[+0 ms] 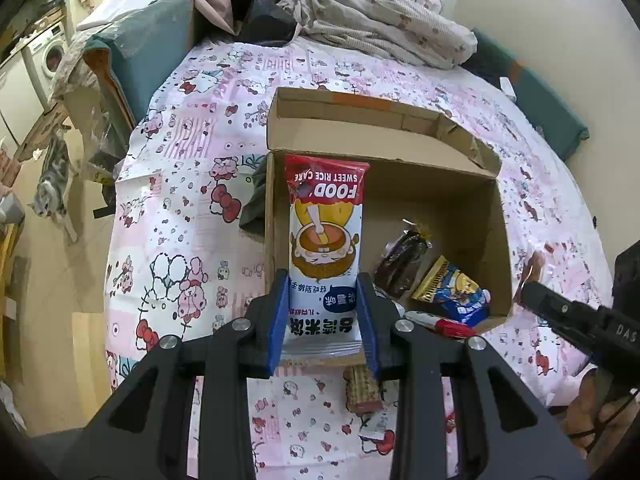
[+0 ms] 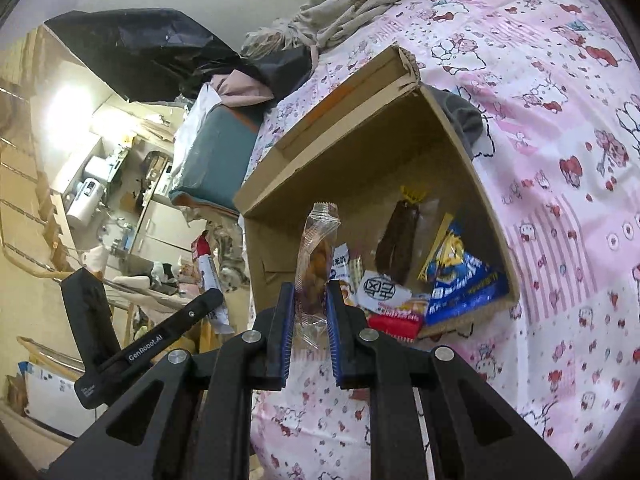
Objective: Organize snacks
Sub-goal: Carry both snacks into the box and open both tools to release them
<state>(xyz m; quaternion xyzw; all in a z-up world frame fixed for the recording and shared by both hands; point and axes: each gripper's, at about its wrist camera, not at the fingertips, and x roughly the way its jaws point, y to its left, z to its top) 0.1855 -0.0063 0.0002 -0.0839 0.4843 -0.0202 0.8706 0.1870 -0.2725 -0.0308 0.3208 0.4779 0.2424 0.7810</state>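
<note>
An open cardboard box (image 1: 460,168) lies on the pink cartoon bedsheet. My left gripper (image 1: 323,312) is shut on a white and red sweet rice cake packet (image 1: 326,224), held upright over the box's near left corner. My right gripper (image 2: 312,312) is shut on a clear-wrapped brown pastry (image 2: 316,256) just in front of the box (image 2: 360,136). Inside the box lie a dark brown snack (image 1: 402,260), a blue and yellow packet (image 1: 456,288) and a red and white packet (image 2: 394,312). The right gripper also shows at the right edge of the left wrist view (image 1: 560,312).
A wafer snack (image 1: 362,390) and a small white packet (image 1: 376,428) lie on the sheet before the box. Crumpled bedding (image 1: 380,16) and a teal cushion (image 1: 148,52) are at the far end. A cat (image 1: 52,184) is on the floor to the left.
</note>
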